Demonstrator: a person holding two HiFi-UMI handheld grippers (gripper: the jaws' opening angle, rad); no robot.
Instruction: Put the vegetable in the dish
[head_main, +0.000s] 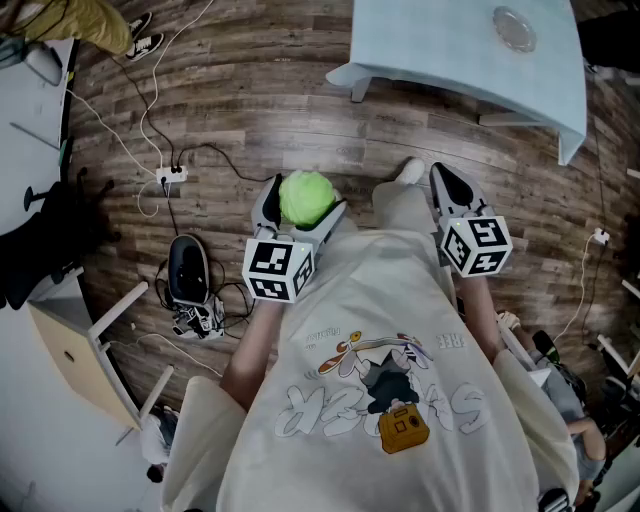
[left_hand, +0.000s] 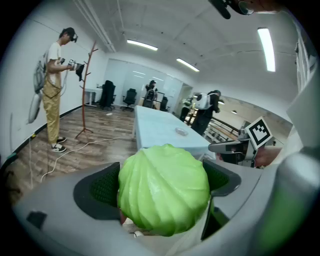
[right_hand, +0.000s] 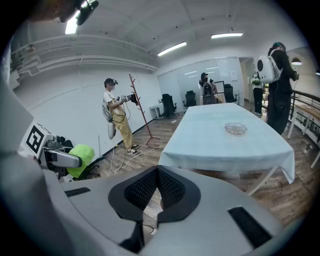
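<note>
A round green cabbage (head_main: 305, 198) sits between the jaws of my left gripper (head_main: 302, 205), which is shut on it; in the left gripper view the cabbage (left_hand: 163, 189) fills the gap between the black pads. My right gripper (head_main: 452, 190) is shut with nothing in it, its pads (right_hand: 159, 189) pressed together. A clear glass dish (head_main: 514, 28) lies on the pale blue table (head_main: 450, 45) ahead of me, also seen as the dish (right_hand: 235, 128) and the small dish (left_hand: 181, 132). Both grippers are held at chest height, well short of the table.
Wood floor with cables and a power strip (head_main: 172, 175) lies to the left. A black helmet-like device (head_main: 188, 270) and a wooden board (head_main: 75, 355) are at my left. Other people (right_hand: 117, 116) stand around the room, with a coat stand (right_hand: 141, 111).
</note>
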